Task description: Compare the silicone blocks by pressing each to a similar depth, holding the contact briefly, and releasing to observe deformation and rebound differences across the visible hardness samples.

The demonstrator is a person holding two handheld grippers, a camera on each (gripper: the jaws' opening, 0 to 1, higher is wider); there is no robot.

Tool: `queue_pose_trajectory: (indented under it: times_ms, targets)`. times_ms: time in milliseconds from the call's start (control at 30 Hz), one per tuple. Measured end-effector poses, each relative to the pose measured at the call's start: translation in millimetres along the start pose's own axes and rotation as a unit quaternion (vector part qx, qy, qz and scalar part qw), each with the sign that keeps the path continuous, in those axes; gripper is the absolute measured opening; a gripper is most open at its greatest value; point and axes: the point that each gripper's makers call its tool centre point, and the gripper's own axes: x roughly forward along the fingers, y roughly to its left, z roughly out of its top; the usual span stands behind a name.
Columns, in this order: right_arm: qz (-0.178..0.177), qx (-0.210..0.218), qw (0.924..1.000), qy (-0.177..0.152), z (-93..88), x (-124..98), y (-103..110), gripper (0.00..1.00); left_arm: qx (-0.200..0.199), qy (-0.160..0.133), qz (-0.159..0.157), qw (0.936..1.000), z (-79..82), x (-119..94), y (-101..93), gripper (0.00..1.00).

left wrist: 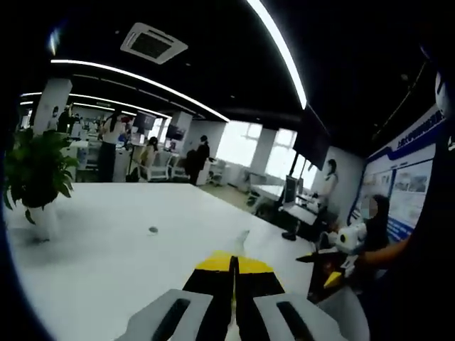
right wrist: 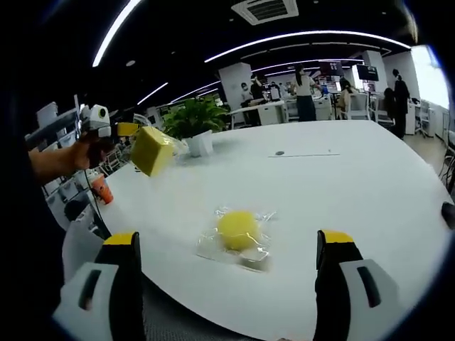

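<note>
Currently your left gripper has its jaws clenched together, yellow-tipped pads meeting edge to edge with nothing visible between them in its own view; beyond the tips lies the white counter, with a small dark spot well ahead and a potted plant far off to the left of the jaws. From your right gripper view, that same left gripper comes in at the upper left, raised above the counter edge, and a yellow silicone block sits at its tip, tilted and clear of the counter; whether the jaws are pinching it or it just overlaps them, you cannot tell from here. Your right gripper stands released, jaws wide apart at either side of the view. Between them and a little ahead rests a round yellow silicone sample on a crinkled clear plastic wrapper, lying on the counter near its close edge, not touching either jaw. People stand at desks in the background.
</note>
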Motion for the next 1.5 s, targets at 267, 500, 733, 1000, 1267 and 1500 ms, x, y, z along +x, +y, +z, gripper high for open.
queue_pose_trajectory:
  times_ms: [267,500,733,1000,1267,1500]
  targets:
    - [0.015,0.004,0.9998,-0.008,8.7,6.4,-2.4,0.96,0.005,-0.002,-0.02,0.9998,4.4,-4.4,-14.7,0.0]
    - [0.09,-0.035,0.9953,-0.007,31.0,33.5,28.7,0.96,0.021,-0.004,-0.037,0.9991,12.2,-21.8,-33.5,0.0]
    - [0.193,-0.065,0.979,-0.003,53.8,61.4,84.0,0.96,0.035,-0.017,-0.057,0.9976,21.3,-39.8,-57.7,0.0]
    - [0.264,-0.089,0.9601,-0.027,77.1,73.0,133.9,0.9,0.021,-0.018,-0.077,0.9966,16.1,-43.1,-68.6,0.0]
    - [0.319,-0.08,0.9439,-0.027,80.5,76.1,168.8,0.82,-0.001,-0.037,-0.097,0.9946,18.5,-46.4,-79.8,0.0]
    - [0.337,-0.085,0.9361,-0.056,90.2,83.9,192.0,0.84,-0.011,-0.046,-0.112,0.9926,25.2,-48.8,-85.4,0.0]
